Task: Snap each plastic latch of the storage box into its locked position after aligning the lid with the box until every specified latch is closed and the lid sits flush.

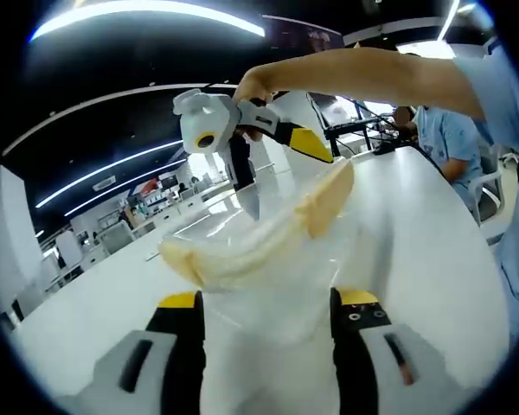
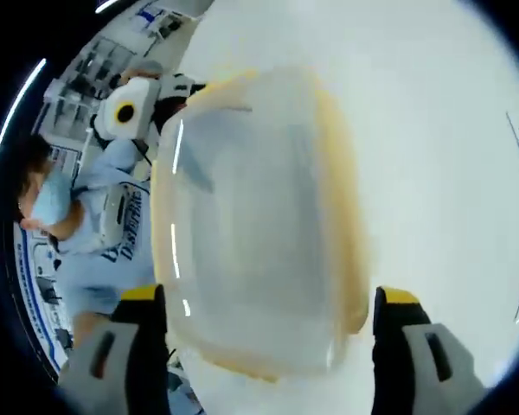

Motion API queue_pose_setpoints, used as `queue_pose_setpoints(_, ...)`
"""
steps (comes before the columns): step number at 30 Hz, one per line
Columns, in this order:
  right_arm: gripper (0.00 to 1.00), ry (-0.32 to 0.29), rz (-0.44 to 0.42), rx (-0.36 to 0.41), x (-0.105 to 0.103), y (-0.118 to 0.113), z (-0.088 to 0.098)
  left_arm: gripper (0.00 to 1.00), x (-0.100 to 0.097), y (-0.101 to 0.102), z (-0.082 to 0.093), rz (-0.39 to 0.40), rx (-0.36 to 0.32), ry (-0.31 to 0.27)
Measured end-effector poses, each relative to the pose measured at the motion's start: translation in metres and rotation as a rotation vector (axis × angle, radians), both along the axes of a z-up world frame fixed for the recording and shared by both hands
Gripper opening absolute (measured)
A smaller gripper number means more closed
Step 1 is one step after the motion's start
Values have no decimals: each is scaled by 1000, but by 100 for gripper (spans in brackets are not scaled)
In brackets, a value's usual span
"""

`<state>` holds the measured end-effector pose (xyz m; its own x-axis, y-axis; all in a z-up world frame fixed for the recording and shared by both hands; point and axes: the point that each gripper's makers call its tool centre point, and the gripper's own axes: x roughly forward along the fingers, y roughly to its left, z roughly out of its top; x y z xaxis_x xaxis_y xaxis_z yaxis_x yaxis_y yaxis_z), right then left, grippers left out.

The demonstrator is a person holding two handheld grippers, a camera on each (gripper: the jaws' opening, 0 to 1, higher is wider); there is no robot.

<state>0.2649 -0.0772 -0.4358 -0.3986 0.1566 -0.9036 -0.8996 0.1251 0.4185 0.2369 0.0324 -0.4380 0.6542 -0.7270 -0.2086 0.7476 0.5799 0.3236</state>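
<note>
Tilting, blurred lid (image 2: pixel 251 225) between parted jaws.

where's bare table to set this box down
White table is bare beyond the storage box's yellow-rimmed side, out to the table's edge. In the left gripper view, bare table lies between box and seated person. Crowded around the right gripper.

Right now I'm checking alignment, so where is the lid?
In the left gripper view the clear, yellow-edged lid is tilted above the white table, just ahead of the left gripper and below the right gripper; whether either grips it is unclear.
</note>
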Motion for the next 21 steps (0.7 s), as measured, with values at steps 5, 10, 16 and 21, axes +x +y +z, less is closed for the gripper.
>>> queue_pose_setpoints(5, 100, -66, 43, 13, 2, 4, 6, 57, 0, 0, 0, -1, -1, 0)
queue_pose_setpoints(10, 100, -171, 96, 15, 6, 7, 13, 62, 2, 1, 1, -9, 10, -19)
queue_pose_setpoints(16, 100, -294, 117, 48, 15, 8, 24, 63, 1, 0, 3, -19, 8, -21)
queue_pose_setpoints(21, 100, -359, 140, 72, 19, 12, 30, 67, 0, 0, 3, -27, 5, -20)
